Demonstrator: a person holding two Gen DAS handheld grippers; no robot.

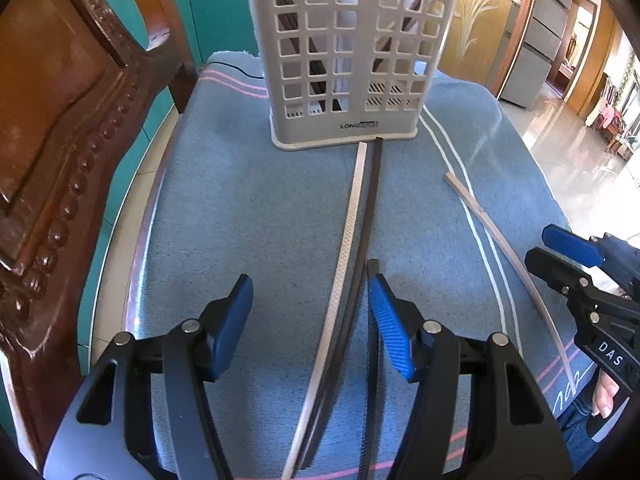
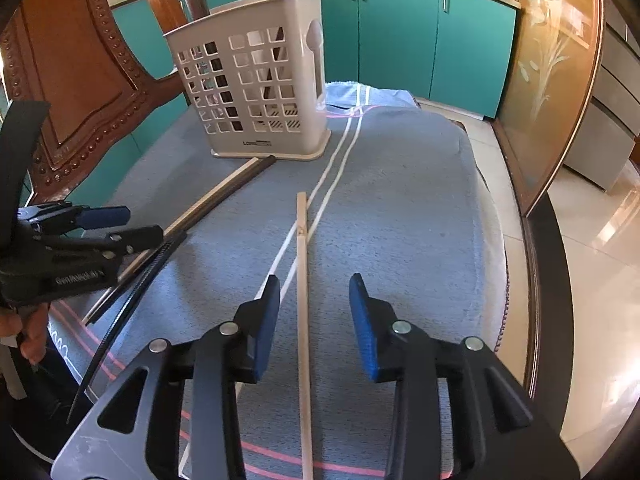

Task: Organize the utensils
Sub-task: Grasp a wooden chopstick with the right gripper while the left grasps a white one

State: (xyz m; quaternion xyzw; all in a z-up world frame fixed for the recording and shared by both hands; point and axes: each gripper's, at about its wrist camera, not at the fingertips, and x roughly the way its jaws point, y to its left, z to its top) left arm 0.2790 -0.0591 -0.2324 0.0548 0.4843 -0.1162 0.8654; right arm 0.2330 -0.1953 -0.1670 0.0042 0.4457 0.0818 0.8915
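A white slotted utensil holder (image 1: 346,56) stands on the blue towel at the far end, with chopsticks in it; it also shows in the right wrist view (image 2: 256,92). A white chopstick (image 1: 344,264) and a dark one (image 1: 366,232) lie side by side between the fingers of my open left gripper (image 1: 310,328). Another dark chopstick (image 1: 373,360) lies by its right finger. A pale wooden chopstick (image 2: 303,300) lies between the fingers of my open right gripper (image 2: 314,328). Both grippers hover just above the towel.
The blue towel (image 1: 240,208) with white and pink stripes covers a small table. A carved wooden chair back (image 1: 68,128) stands at the left. Teal cabinets (image 2: 420,36) are behind; tiled floor (image 2: 592,280) lies to the right.
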